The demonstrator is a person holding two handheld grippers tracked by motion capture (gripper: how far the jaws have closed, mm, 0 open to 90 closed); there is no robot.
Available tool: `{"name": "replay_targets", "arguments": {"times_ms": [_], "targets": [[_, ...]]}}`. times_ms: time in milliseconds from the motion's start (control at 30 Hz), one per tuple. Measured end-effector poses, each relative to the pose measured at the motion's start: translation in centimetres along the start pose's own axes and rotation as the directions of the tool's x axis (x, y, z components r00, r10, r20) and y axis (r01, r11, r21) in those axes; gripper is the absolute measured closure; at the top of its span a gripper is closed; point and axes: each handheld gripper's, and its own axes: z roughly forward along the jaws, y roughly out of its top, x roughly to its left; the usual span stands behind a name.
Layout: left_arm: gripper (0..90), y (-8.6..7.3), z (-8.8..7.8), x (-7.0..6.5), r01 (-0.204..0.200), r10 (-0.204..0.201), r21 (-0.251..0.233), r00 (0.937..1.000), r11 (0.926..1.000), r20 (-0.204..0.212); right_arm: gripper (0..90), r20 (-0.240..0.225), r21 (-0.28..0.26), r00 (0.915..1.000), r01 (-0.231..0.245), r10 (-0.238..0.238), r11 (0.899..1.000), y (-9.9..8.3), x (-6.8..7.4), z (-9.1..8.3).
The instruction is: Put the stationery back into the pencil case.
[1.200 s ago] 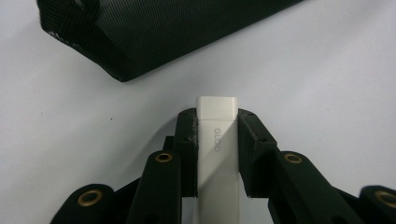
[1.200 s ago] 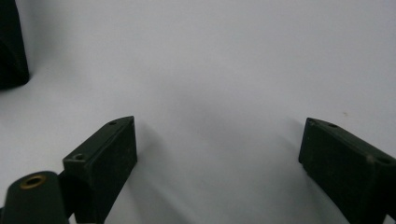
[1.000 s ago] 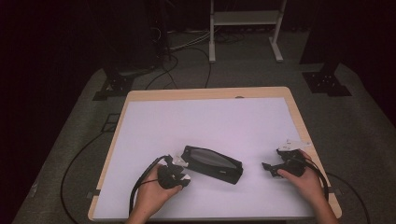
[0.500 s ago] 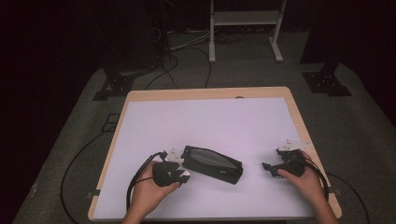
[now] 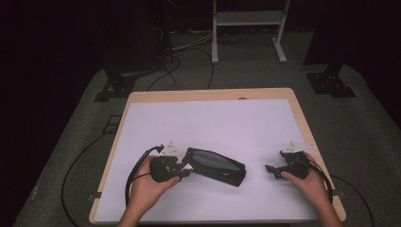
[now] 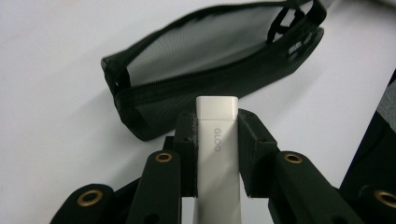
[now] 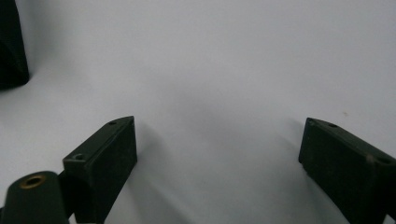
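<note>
A black mesh zip pouch lies on the white table top near the front, its long side open in the left gripper view. My left gripper is at the pouch's left end, shut on a white glue stick marked GLOO, whose tip points at the pouch from just short of it. My right gripper rests on the table to the right of the pouch, open, with bare table between its jaws.
The wooden table edge frames the white surface. Cables trail off the left side onto the grey floor. A white stand and dark equipment bases stand beyond the far edge. A dark corner of the pouch shows at the right gripper view's left.
My left hand has lifted a little with the glue stick, staying by the pouch's left end. The right hand and the pouch have kept still.
</note>
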Motion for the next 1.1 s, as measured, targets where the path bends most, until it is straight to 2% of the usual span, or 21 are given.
{"name": "replay_targets", "arguments": {"times_ms": [267, 667, 833, 1100], "targets": [[71.0, 1.2, 0.0, 0.1, -0.017, 0.017, -0.03, 0.9997, 0.9994, 0.014, 10.2, 0.0, 0.0, 1.0, 0.0, 0.0, 1.0, 0.0, 0.0, 0.0], [71.0, 3.0, 1.0, 0.4, -0.049, 0.051, -0.072, 0.998, 0.9962, 0.036, 10.2, 0.0, 0.0, 1.0, 0.0, 0.0, 1.0, 0.0, 0.0, 0.0], [71.0, 3.5, 1.4, 0.6, -0.05, 0.054, -0.084, 0.9976, 0.9952, 0.043, 10.2, 0.0, 0.0, 1.0, 0.0, 0.0, 1.0, 0.0, 0.0, 0.0], [71.0, 4.5, 1.6, 0.6, -0.075, 0.081, -0.097, 0.9954, 0.9924, 0.052, 10.2, 0.002, 0.0, 1.0, 0.001, -0.001, 1.0, 0.0, 0.0, 0.0]]}}
